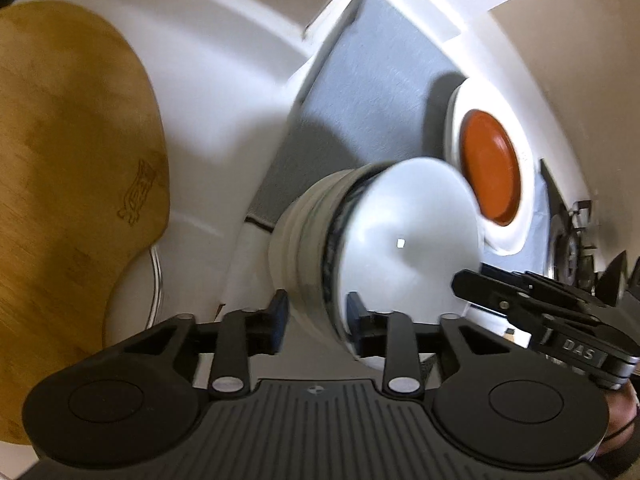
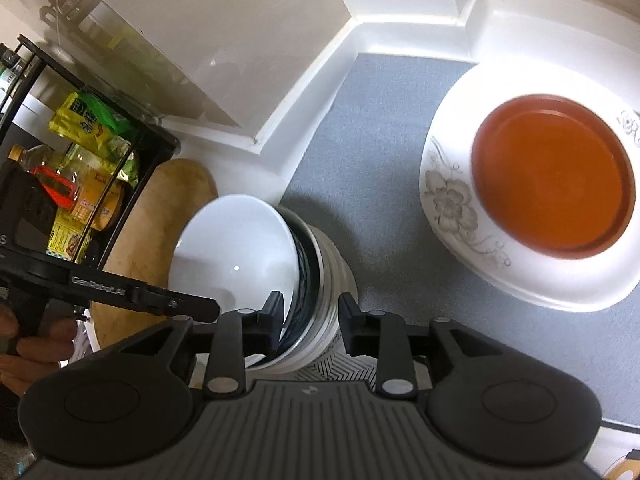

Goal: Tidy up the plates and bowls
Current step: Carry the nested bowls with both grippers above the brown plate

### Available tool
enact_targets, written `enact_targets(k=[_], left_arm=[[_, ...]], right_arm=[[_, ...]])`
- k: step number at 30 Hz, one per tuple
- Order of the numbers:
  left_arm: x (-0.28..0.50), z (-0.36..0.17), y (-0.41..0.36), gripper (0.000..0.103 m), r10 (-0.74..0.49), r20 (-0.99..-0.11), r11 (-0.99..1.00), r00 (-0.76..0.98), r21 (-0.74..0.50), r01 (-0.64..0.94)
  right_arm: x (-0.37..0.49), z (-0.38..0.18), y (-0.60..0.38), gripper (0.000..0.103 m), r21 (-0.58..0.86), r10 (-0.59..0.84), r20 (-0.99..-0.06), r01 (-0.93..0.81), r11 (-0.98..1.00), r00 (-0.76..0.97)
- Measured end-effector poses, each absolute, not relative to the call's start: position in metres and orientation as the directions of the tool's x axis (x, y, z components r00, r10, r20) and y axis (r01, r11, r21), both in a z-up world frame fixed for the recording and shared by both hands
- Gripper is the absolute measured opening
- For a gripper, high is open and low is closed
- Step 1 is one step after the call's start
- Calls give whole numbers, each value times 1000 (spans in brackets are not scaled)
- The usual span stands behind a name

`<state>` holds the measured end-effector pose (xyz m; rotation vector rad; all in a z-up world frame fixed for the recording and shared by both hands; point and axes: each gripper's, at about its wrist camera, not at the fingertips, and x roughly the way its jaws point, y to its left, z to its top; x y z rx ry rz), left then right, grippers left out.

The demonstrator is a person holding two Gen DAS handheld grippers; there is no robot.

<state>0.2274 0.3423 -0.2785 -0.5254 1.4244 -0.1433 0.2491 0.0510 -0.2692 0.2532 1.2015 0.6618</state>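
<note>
A stack of nested bowls (image 1: 320, 248), white with a dark-rimmed one under the top bowl, sits on a grey mat (image 1: 372, 80). My left gripper (image 1: 316, 318) has its jaws on either side of the stack's wall, one finger inside, one outside. My right gripper (image 2: 310, 320) straddles the opposite side of the same stack (image 2: 256, 256) the same way. An orange plate (image 2: 554, 174) lies in a large white floral plate (image 2: 452, 204) further along the mat (image 2: 380, 120); both show in the left wrist view (image 1: 490, 162).
A wooden cutting board (image 1: 68, 184) leans by the white wall. A black rack (image 2: 60, 168) holds oil bottles and yellow packets. A stove burner (image 1: 564, 240) lies beyond the plates. The white backsplash corner (image 2: 400, 20) bounds the mat.
</note>
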Motion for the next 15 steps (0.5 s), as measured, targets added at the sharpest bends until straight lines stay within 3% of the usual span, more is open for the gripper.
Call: enact_targets(k=[7,11,13,15], left_arm=[[240,-289,336,52,-406,-906,877,123,-424,-226],[247,-311,338,60,-456,-886,841,79,-458,-288],[248,-318,340,64,-475,-877,823,77,-473,-314],[248,-315,338,62,-468,-880,830,80,-469,-303]], right_arm=[[260,-314,37,49,671,683,-716,-128,730,144],[266,-335,38,64,726,725,-679,-44,687,115],[268,-345,38,67,743,739,-665,-1,669,111],[269,-350,36,66,751,743,-656,19,660,130]])
